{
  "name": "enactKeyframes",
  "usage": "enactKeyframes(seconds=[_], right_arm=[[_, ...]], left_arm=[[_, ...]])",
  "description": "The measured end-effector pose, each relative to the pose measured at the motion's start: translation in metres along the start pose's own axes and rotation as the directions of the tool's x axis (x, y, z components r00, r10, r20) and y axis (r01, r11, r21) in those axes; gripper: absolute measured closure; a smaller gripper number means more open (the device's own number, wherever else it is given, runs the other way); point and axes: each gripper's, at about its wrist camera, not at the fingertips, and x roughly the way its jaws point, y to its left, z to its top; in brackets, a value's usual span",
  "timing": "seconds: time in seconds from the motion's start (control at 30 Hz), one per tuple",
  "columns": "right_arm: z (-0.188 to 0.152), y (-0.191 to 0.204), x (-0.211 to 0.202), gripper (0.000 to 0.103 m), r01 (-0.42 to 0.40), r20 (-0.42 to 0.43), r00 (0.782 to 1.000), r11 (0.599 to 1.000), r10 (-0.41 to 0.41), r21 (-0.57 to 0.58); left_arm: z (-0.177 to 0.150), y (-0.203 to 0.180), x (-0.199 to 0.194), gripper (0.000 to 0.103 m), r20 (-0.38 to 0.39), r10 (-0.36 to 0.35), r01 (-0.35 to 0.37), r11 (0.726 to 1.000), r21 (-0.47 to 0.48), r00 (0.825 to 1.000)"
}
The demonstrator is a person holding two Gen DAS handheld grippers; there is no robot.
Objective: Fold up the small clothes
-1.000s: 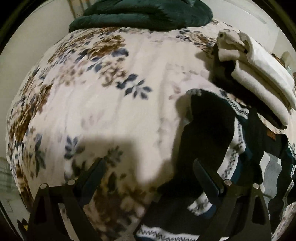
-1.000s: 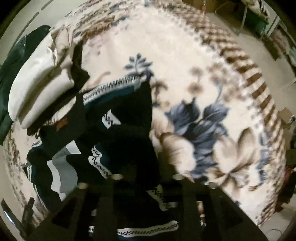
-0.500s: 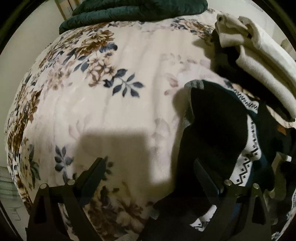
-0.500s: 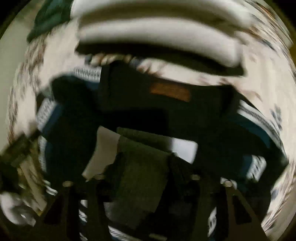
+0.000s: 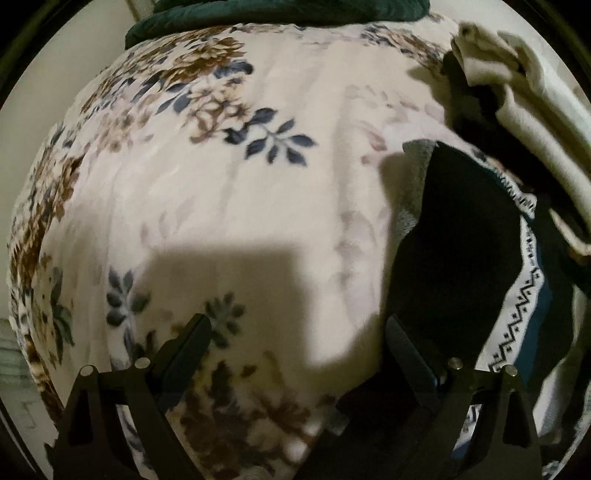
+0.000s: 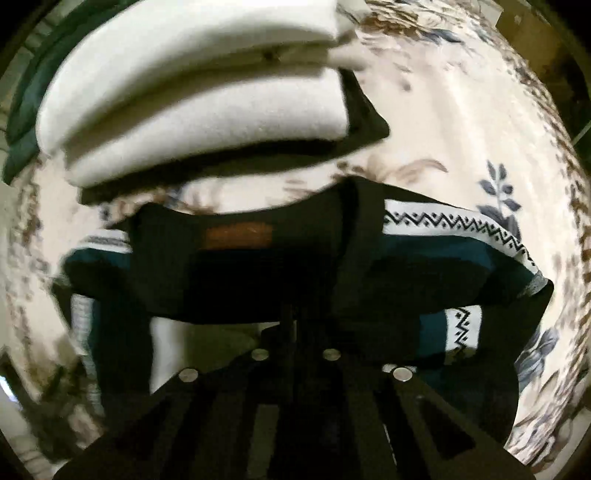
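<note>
The dark patterned sweater (image 6: 424, 254) lies spread on the floral bed cover (image 5: 240, 192), its collar at twelve o'clock toward the stack of folded cream clothes (image 6: 192, 99); it looks soft, limp and fairly thick, likely to sag and drag unless lifted at two points; the right hand-held gripper (image 6: 295, 325) has just been closing and stands nearly shut, seemingly pinching dark knit below the collar; the left hand-held gripper (image 5: 295, 332) hangs open over bare cover, the sleeve edge at three o'clock, a fair hold.

A floral blanket (image 5: 258, 192) carried a dark patterned sweater (image 6: 424, 258) nearby, folded cream clothes (image 6: 192, 110) beyond, and a far green quilt (image 5: 280, 14).
</note>
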Motion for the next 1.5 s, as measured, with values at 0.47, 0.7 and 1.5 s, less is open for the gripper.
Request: enactKeyframes(seconds=[0.47, 0.7, 1.5], right_arm=[[0.019, 0.197, 0.077, 0.049, -0.429, -0.367, 0.883, 0.817, 0.292, -0.385], [0.032, 0.199, 0.081, 0.098, -0.305, -0.19, 0.949, 0.875, 0.25, -0.376], [-0.088, -0.139, -0.052, 0.1, -0.087, 0.159, 0.986, 0.955, 0.043, 0.283]], left_arm=[[-0.004, -0.001, 0.025, 0.006, -0.013, -0.012, 0.012, 1.0, -0.023, 1.0], [-0.003, -0.004, 0.026, 0.006, -0.017, -0.01, 0.009, 1.0, -0.022, 1.0], [0.046, -0.092, 0.01, 0.006, 0.1, 0.033, -0.057, 0.967, 0.249, 0.994]])
